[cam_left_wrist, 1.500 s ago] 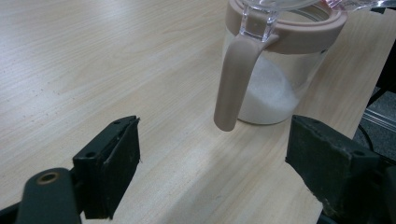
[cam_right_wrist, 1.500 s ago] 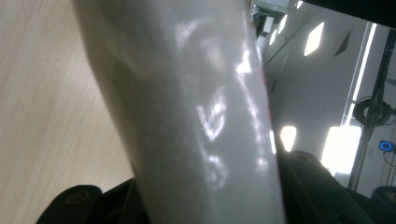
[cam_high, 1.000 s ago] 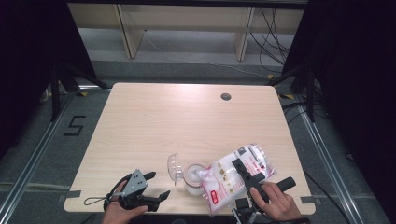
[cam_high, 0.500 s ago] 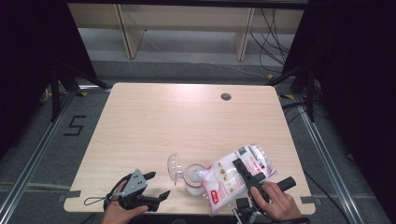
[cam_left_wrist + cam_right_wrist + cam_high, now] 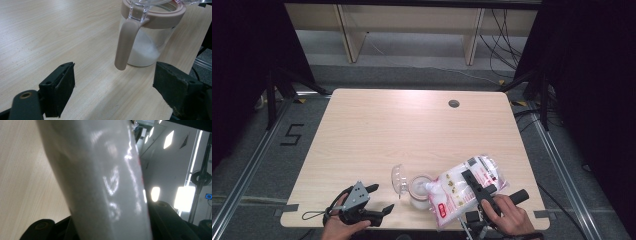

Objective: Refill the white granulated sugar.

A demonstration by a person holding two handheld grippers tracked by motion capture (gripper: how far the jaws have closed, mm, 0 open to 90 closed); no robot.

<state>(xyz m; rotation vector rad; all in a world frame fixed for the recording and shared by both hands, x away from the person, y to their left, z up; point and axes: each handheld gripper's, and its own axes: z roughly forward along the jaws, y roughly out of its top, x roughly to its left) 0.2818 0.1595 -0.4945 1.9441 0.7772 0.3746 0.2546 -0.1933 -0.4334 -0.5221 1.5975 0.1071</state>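
A clear jar (image 5: pixel 418 196) with a beige rim stands near the table's front edge, its clear lid (image 5: pixel 398 179) flipped open to the left. In the left gripper view the jar (image 5: pixel 147 37) holds white powder at its bottom, and a beige latch (image 5: pixel 125 45) hangs down its side. My right gripper (image 5: pixel 470 178) is shut on a plastic bag (image 5: pixel 457 192) with a pink and red label, tilted so that one corner reaches over the jar's mouth. The bag (image 5: pixel 100 177) is clamped between the right gripper's (image 5: pixel 110 226) jaws. My left gripper (image 5: pixel 382 198) rests open left of the jar, jaws (image 5: pixel 117 95) wide apart and empty.
The light wooden table (image 5: pixel 402 130) has a round cable hole (image 5: pixel 454 103) at the back right. Both hands sit at the front edge. Beyond the table are a grey floor, wooden shelf legs and loose cables.
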